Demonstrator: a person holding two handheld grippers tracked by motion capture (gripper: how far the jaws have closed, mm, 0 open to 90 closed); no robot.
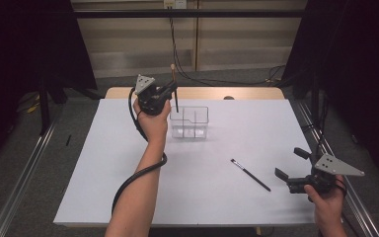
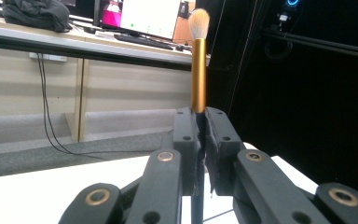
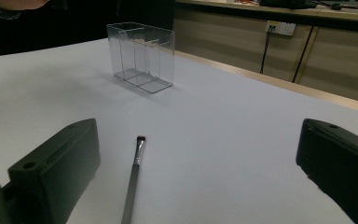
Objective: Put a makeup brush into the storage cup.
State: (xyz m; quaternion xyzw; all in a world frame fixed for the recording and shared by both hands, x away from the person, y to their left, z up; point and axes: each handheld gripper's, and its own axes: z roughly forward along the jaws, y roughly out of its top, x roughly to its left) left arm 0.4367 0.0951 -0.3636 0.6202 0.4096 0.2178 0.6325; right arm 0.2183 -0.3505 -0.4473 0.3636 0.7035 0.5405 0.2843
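Above the clear box (image 1: pixel 189 122), left tool (image 1: pixel 170 91) grips makeup brush (image 1: pixel 174 84) upright.

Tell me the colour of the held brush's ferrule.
Gold, on the brush; clearest in the left gripper view.

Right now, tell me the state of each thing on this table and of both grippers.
Left gripper: shut on the gold-handled brush.
Gold-handled brush: held upright, bristles up.
Clear organizer: upright, empty.
Thin brush: lying flat, untouched.
Right gripper: open, holding nothing.
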